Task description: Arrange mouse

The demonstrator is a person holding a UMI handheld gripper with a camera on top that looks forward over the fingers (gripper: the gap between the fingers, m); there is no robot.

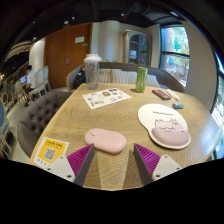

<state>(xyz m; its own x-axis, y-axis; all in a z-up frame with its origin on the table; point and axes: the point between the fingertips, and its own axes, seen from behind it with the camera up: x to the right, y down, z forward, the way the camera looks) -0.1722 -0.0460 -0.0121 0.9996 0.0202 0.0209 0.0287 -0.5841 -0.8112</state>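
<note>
Pink mouse is seen lying flat on the wooden table, long axis sideways across the view, just ahead of the gripper and roughly centred on the gap between the fingers. Nothing is held: jaws are spread wide, magenta pads facing inward with open space between them. No contact with the mouse yet.

Cat-print mouse pad is located to the right of the mouse, near but apart; it is taken as the likely destination, though that is a judgement from the task line only.

Handling, as judged: a hard, smooth plastic shell, light, rigid, not fragile. The domed top can be expected to slip out of a shallow pinch. Grip is best taken low on the two long flanks at mid-length, which are presented squarely to the pads as the mouse lies now. Scroll wheel and buttons cannot be made out, so front and rear cannot be told.

Also noted: a yellow QR-code card just left of the fingers, a printed leaflet further back, a clear lidded cup and a green bottle at the far side. All are well clear of the approach.
</note>
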